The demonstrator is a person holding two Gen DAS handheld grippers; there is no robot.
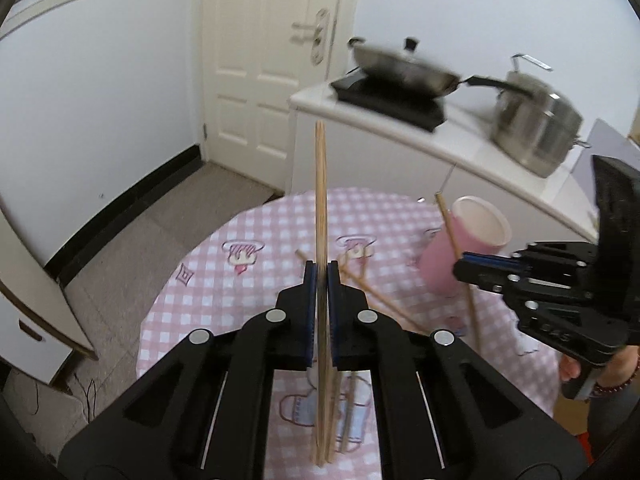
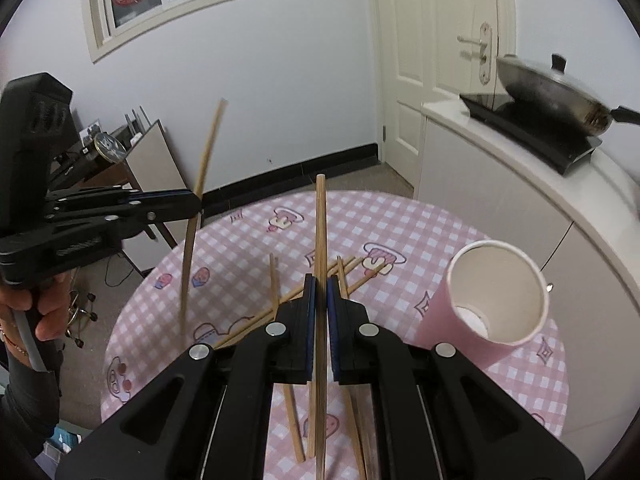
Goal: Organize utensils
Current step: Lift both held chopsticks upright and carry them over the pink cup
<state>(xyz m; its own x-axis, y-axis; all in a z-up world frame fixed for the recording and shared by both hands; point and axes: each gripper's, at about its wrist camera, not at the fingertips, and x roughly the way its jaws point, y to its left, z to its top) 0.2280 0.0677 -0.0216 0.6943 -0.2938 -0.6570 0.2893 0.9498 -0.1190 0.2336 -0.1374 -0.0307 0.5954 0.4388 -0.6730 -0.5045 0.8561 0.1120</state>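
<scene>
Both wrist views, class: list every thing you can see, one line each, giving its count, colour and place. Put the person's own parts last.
held chopsticks: two, light wood, one upright in the left gripper, one upright in the right gripper
loose chopsticks: several, exact count unclear, light wood, scattered crossing on the table
cup: one, pink outside and white inside, on the table's right side
table: one, round, pink-and-white checked cloth
wok: one, metal with lid, on the black cooktop
pot: one, steel, on the white counter
door: one, white, back wall
left gripper: black, shut on a chopstick
right gripper: black, shut on a chopstick
hands: two, one on each gripper handle
</scene>
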